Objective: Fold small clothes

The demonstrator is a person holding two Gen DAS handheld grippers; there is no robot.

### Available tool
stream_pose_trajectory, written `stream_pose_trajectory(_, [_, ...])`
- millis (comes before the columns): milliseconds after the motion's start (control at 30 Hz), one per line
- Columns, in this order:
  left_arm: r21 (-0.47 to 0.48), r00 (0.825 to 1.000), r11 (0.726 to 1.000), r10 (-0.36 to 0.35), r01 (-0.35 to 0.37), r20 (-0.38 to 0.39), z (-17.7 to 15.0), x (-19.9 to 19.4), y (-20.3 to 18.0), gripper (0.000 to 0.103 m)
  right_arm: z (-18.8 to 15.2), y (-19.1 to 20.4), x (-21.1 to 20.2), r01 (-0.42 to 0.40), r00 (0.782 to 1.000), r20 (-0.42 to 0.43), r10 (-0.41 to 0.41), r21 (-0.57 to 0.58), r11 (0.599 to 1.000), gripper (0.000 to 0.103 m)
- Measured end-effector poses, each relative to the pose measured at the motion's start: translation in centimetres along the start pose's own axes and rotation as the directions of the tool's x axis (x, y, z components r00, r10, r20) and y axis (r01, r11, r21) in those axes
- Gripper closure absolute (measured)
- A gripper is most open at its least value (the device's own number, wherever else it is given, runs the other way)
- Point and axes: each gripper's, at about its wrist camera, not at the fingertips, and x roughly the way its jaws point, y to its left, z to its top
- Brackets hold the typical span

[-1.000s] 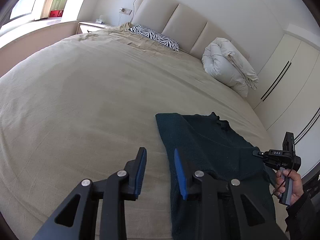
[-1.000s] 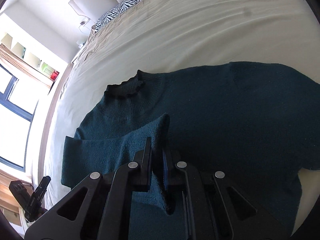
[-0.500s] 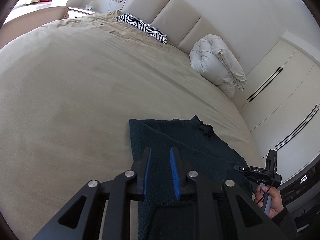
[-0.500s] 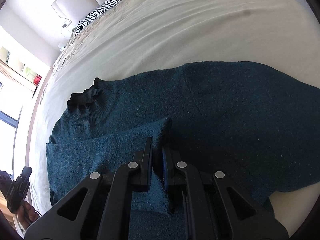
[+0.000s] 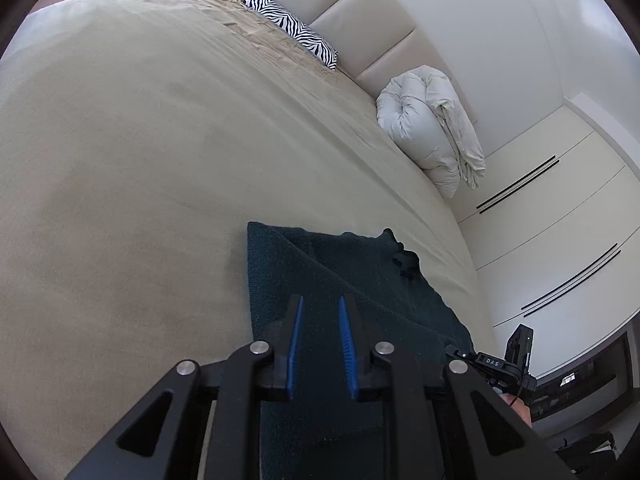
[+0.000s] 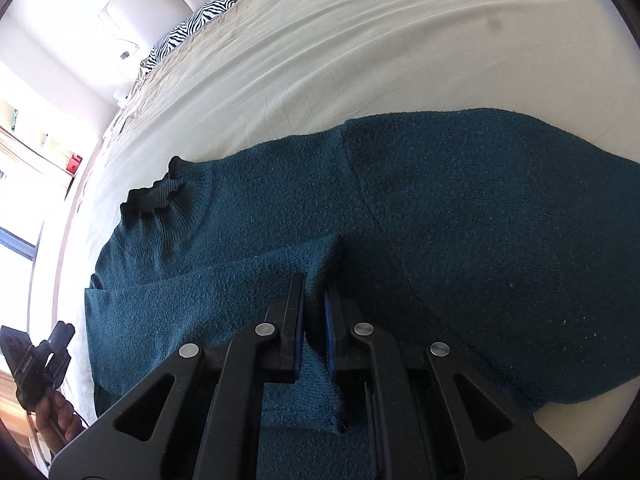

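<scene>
A dark teal knit sweater [image 5: 340, 276] lies flat on the beige bed [image 5: 140, 160], its ribbed collar [image 6: 156, 196] towards the headboard. My right gripper [image 6: 314, 284] is shut on a sleeve [image 6: 240, 284] that is folded across the sweater's [image 6: 480, 220] body; knit bunches between the pads. My left gripper [image 5: 321, 300] hovers over the sweater's left edge. Its blue pads stand a narrow gap apart and the flat knit shows through the gap; nothing is pinched. Each gripper shows in the other's view, held in a hand: the right gripper [image 5: 492, 364] and the left gripper [image 6: 40, 356].
A zebra-print pillow [image 5: 296, 28] and a rolled white duvet [image 5: 428, 128] lie by the padded headboard [image 5: 380, 20]. White wardrobe doors [image 5: 560, 200] stand to the right of the bed. Bare bedcover stretches left of and beyond the sweater.
My left gripper moved from the bare cover onto the sweater's left edge, dipped lower, and its jaws narrowed. My right gripper sank a little towards the sweater's body with the sleeve still in it.
</scene>
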Motion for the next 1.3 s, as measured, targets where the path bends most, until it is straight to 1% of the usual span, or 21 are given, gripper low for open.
stream_pose_trajectory(100, [-0.035,0.999,0.999,0.001,-0.002,-0.042,1.2,2.2,1.2,0.084,0.0,-0.2,0.0,-0.025,1.0,0.001,0.025,-0.003,1.0,0.095])
stream_pose_trajectory(167, [-0.046,0.996,0.998,0.034,-0.038,-0.078,1.7,3.8,2.3,0.084,0.0,-0.4,0.0,-0.035,0.999,0.002,0.035,-0.005,0.999,0.095])
stream_pose_trajectory(233, [-0.071,0.996,0.996,0.04,-0.046,-0.086,1.9,4.8,3.6,0.097,0.0,-0.6,0.0,-0.048,0.999,0.004,0.048,-0.001,0.999,0.095])
stream_pose_trajectory(267, [-0.074,0.996,0.996,0.038,-0.045,-0.086,2.0,5.0,4.0,0.1,-0.1,-0.7,0.0,-0.056,0.998,0.006,0.056,0.002,0.998,0.095])
stream_pose_trajectory(367, [-0.059,0.996,0.998,0.026,-0.031,-0.084,1.7,5.0,4.3,0.1,-0.2,-1.3,0.0,-0.083,0.997,0.013,0.082,0.011,0.997,0.095])
stream_pose_trajectory(467, [-0.05,0.995,0.998,0.027,-0.032,-0.101,1.4,4.3,3.6,0.1,-0.4,-1.9,-0.2,-0.113,0.993,0.021,0.112,0.039,0.993,0.094])
stream_pose_trajectory(533, [-0.027,0.994,0.999,0.028,-0.031,-0.109,0.7,3.6,2.8,0.095,-0.6,-2.2,-0.5,-0.123,0.992,0.022,0.122,0.051,0.991,0.094])
stream_pose_trajectory(567, [-0.01,0.994,0.999,0.032,-0.033,-0.107,0.2,3.2,2.3,0.09,-0.7,-2.2,-0.6,-0.128,0.992,0.022,0.127,0.055,0.99,0.093])
stream_pose_trajectory(633, [0.019,0.994,0.999,0.049,-0.047,-0.102,-0.9,2.4,1.6,0.087,-1.1,-2.4,-0.9,-0.138,0.99,0.022,0.137,0.059,0.989,0.093])
stream_pose_trajectory(700, [0.037,0.994,0.998,0.062,-0.059,-0.092,-2.0,1.6,1.1,0.082,-1.5,-2.7,-1.3,-0.145,0.989,0.023,0.143,0.063,0.988,0.093])
stream_pose_trajectory(767, [0.058,0.994,0.996,0.072,-0.068,-0.081,-2.9,0.7,0.6,0.079,-1.8,-3.0,-1.8,-0.149,0.989,0.024,0.148,0.074,0.986,0.091])
stream_pose_trajectory(867, [0.082,0.993,0.993,0.094,-0.088,-0.07,-4.3,0.0,0.0,0.078,-2.6,-3.3,-2.5,-0.149,0.989,0.026,0.147,0.078,0.986,0.091])
stream_pose_trajectory(967, [0.112,0.992,0.989,0.108,-0.1,-0.07,-5.7,-0.7,-0.8,0.075,-3.9,-4.1,-3.7,-0.163,0.986,0.039,0.16,0.09,0.982,0.091])
stream_pose_trajectory(1000, [0.125,0.99,0.986,0.116,-0.106,-0.074,-6.2,-0.8,-1.3,0.068,-4.5,-4.5,-4.2,-0.172,0.985,0.044,0.168,0.094,0.981,0.09])
stream_pose_trajectory(1033, [0.137,0.99,0.985,0.12,-0.109,-0.074,-6.8,-1.0,-1.7,0.065,-5.1,-4.9,-4.9,-0.174,0.984,0.052,0.169,0.1,0.98,0.085])
stream_pose_trajectory(1100, [0.18,0.987,0.975,0.143,-0.129,-0.072,-8.0,-1.6,-2.7,0.06,-6.4,-6.0,-6.7,-0.176,0.983,0.076,0.168,0.105,0.979,0.078])
stream_pose_trajectory(1167, [0.215,0.985,0.967,0.155,-0.137,-0.069,-9.3,-2.4,-3.9,0.057,-7.8,-7.7,-8.9,-0.172,0.981,0.108,0.16,0.122,0.977,0.059])
stream_pose_trajectory(1200, [0.221,0.987,0.967,0.146,-0.127,-0.072,-9.9,-2.8,-4.5,0.054,-8.5,-8.8,-10.1,-0.188,0.976,0.136,0.169,0.142,0.972,0.049])
stream_pose_trajectory(1233, [0.23,0.989,0.967,0.133,-0.113,-0.072,-10.5,-3.2,-5.2,0.053,-9.2,-10.1,-11.4,-0.207,0.969,0.169,0.179,0.164,0.964,0.049])
stream_pose_trajectory(1267, [0.242,0.99,0.964,0.128,-0.108,-0.066,-11.0,-3.5,-5.8,0.049,-9.8,-11.6,-12.8,-0.216,0.964,0.198,0.178,0.189,0.958,0.049])
stream_pose_trajectory(1300, [0.255,0.99,0.961,0.126,-0.107,-0.059,-11.4,-3.8,-6.5,0.046,-10.5,-13.2,-14.0,-0.201,0.963,0.224,0.151,0.225,0.953,0.048])
